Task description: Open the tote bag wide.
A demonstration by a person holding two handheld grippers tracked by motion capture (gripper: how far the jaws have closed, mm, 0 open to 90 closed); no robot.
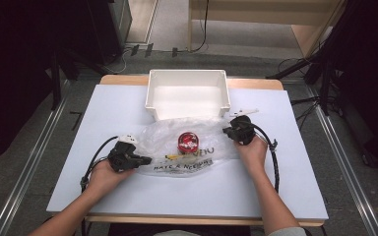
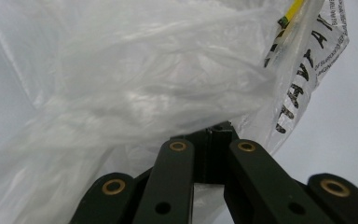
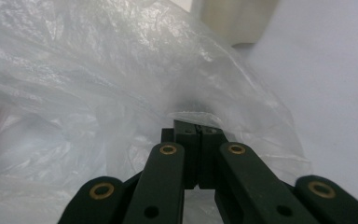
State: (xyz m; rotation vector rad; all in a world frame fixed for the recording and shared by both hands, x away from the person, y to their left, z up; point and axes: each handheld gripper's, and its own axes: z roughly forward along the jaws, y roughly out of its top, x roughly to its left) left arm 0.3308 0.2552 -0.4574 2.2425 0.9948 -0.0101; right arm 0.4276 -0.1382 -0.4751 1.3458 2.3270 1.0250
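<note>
A white sheet covers the surface (image 1: 128, 196), whose wooden edge (image 1: 123, 78) shows at the far side. The floor (image 1: 29, 162) is grey, with metal rails (image 1: 24, 172) running along both sides. Beyond the surface, cables (image 1: 128, 54) lie on the floor beside a pale wooden desk (image 1: 256, 14). Dark stands (image 1: 54, 73) and black equipment flank the left and right edges. Light is even, overhead.

A lab-like recording room: white-topped table (image 1: 187, 191), dark stands (image 1: 54, 73), floor cables (image 1: 123, 59), metal floor rails (image 1: 24, 172)
</note>
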